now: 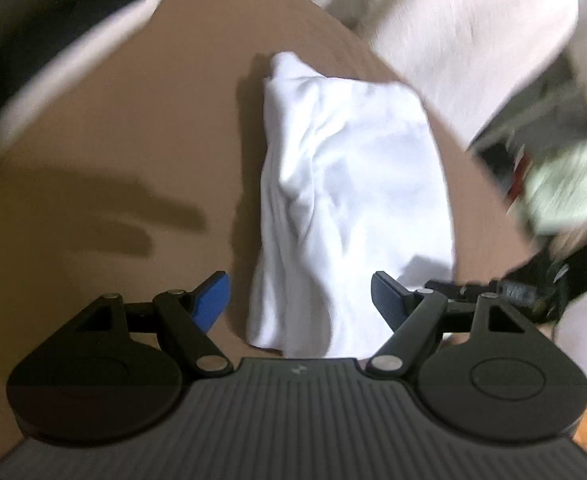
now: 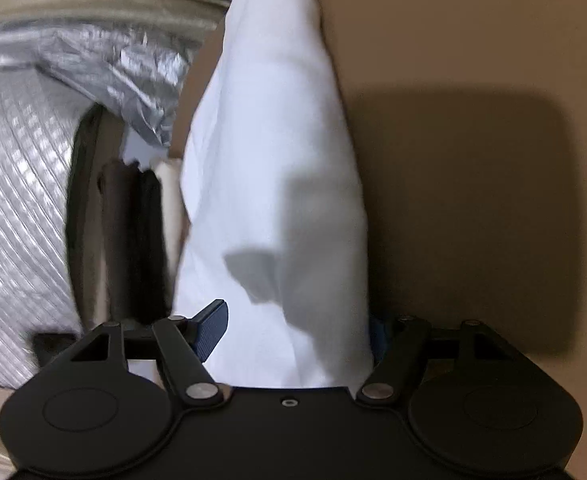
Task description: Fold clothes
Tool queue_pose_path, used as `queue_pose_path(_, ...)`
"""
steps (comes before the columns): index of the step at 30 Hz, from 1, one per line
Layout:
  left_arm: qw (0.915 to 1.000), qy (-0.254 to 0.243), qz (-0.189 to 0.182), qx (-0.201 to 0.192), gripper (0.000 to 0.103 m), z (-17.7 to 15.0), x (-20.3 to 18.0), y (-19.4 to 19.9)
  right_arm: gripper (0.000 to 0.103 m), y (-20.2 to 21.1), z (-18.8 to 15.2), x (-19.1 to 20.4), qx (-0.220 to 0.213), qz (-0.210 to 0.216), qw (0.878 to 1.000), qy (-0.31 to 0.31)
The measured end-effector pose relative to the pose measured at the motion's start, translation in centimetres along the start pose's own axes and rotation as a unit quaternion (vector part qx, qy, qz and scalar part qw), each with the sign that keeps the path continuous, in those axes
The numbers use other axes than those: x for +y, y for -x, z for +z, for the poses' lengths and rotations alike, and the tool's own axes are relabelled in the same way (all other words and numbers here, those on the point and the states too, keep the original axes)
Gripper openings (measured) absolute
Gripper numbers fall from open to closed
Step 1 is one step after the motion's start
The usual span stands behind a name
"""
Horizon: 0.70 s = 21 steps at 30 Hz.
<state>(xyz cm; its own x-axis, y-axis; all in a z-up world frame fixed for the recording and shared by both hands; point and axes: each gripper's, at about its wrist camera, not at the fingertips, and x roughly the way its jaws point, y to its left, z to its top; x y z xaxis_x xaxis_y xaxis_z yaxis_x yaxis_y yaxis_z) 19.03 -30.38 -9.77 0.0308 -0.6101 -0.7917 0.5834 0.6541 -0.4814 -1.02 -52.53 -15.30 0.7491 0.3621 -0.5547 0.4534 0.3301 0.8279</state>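
**Cloth lies in a narrow strip on the table**

Your left gripper [image 1: 299, 300] hovers over the near end of the white cloth [image 1: 345, 192], jaws spread and holding nothing. Your right gripper [image 2: 293, 332] sits at one end of the same cloth [image 2: 277, 152], jaws spread with fabric lying between them, not pinched. The cloth lies as a long, rumpled, doubled strip mid-table [image 1: 113, 140], near one edge. Judged from that, a lengthwise fold is in place; a crosswise fold would call for pinching both corners of one end evenly, without dragging the layers apart.
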Motion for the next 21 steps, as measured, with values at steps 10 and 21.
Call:
queue_pose_path(10, 0.9936, -0.044, 0.099, 0.035, 0.090, 1.2, -4.8, 1.8, 0.075, -0.7, 0.3, 0.3, 0.012, -0.018, 1.000, -0.012)
queue_pose_path(21, 0.9949, 0.037, 0.032, -0.088, 0.083, -8.0, -0.8, -0.4, 0.071, 1.8, -2.7, 0.8, -0.025, -0.075, 0.997, -0.021)
